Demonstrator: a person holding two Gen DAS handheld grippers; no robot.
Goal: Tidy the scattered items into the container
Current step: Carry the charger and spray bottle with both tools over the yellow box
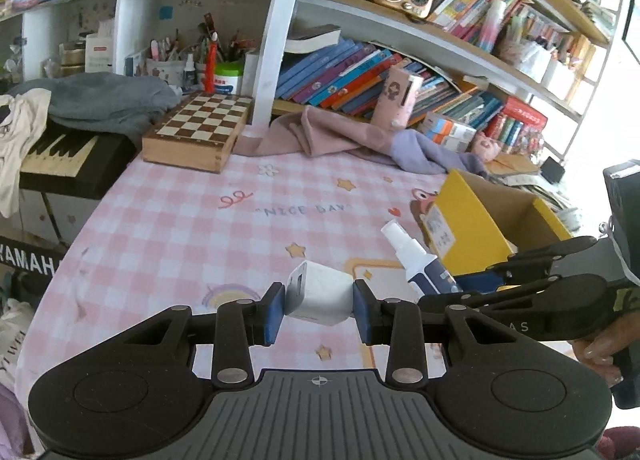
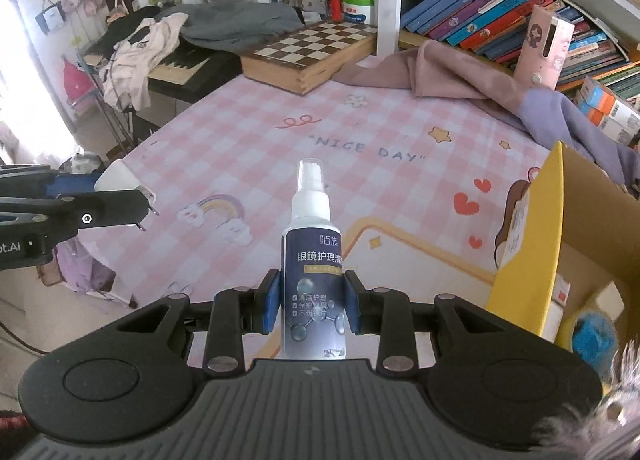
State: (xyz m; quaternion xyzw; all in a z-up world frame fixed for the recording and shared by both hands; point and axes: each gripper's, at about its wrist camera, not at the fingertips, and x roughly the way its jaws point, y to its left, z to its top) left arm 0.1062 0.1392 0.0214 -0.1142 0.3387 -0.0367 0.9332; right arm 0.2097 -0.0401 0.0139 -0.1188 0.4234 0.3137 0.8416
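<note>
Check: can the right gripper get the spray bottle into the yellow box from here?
Probably yes. The right gripper is clamped on the spray bottle, the box sits open-topped just to its right, and nothing lies between them.

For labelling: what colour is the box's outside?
Yellow, clearest in the left wrist view.

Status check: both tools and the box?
Left tool shut on white charger. Right tool shut on spray bottle. Yellow box open at right, already holding items. Path looks unobstructed.
</note>
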